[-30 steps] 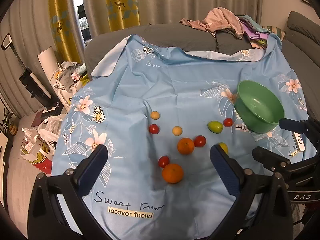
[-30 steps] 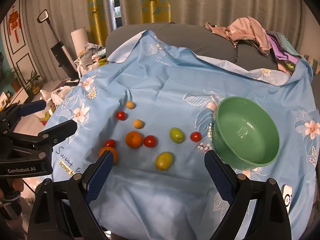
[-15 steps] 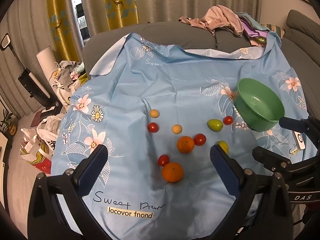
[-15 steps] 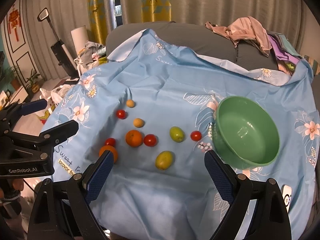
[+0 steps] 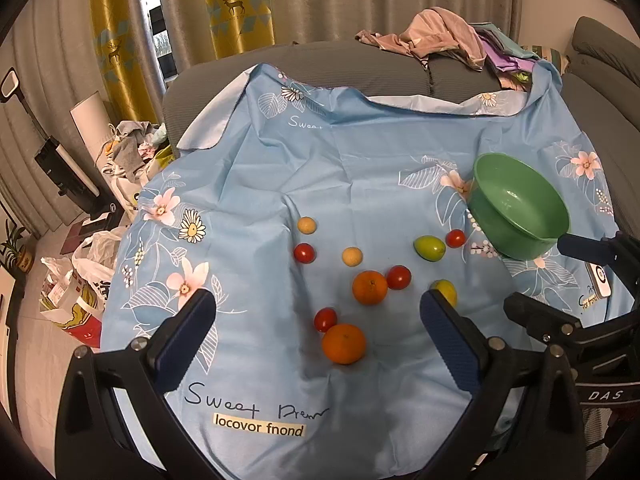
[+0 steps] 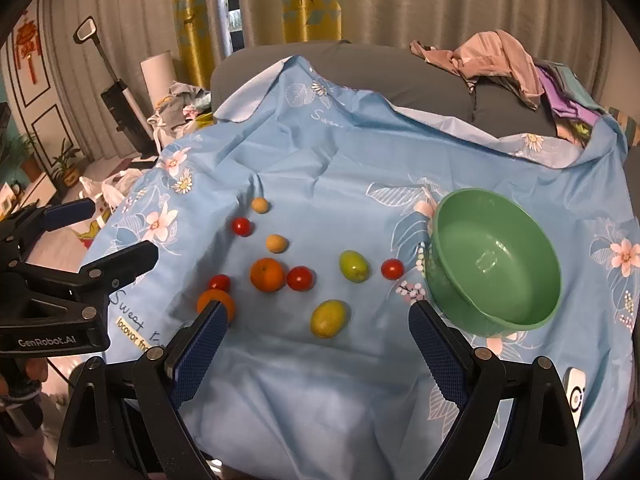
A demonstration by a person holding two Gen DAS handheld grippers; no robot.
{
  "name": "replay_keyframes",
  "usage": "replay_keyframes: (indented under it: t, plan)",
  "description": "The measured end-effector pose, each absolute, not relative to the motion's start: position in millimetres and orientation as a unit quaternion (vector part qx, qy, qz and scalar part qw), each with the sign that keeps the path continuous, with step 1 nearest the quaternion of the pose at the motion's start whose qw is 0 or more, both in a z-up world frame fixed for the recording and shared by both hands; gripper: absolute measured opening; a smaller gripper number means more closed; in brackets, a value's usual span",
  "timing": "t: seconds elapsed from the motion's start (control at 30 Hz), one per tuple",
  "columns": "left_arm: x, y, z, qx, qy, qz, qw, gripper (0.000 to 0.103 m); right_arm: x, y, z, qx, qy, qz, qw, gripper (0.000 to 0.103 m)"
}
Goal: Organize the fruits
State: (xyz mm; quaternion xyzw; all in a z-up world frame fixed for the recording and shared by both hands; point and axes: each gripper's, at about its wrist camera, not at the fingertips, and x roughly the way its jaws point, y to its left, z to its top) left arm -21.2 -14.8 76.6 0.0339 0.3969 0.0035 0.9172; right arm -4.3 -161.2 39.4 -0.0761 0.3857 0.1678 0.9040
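Blue flowered cloth (image 5: 360, 168) covered the couch, same as before. Nothing on it had moved. Both tongs, left (image 5: 316, 334) and right (image 6: 316, 342), stayed wide and held nothing. Oranges (image 5: 369, 287), red tomatoes (image 6: 299, 278) and green fruits (image 6: 353, 265) lay scattered on the cloth beside the empty green bowl (image 6: 496, 256).

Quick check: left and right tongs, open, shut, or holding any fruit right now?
Left tongs: open, holding nothing, above the light blue floral cloth.
Right tongs: open, holding nothing, near the round green plastic bowl.
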Motion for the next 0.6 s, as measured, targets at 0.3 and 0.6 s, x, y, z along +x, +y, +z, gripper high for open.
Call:
replay_keyframes:
  t: [0.3,0.6]
  plan:
    - [-19,-16,71,0.033,0.401,-0.001,0.915,0.102,-4,-163,35,-0.075,0.388,0.168,0.903,0.093]
    - [-14,-2,52,-0.03,0.411,-0.071,0.908,0.102,0,-164,17,-0.069,0.397,0.178,0.898,0.093]
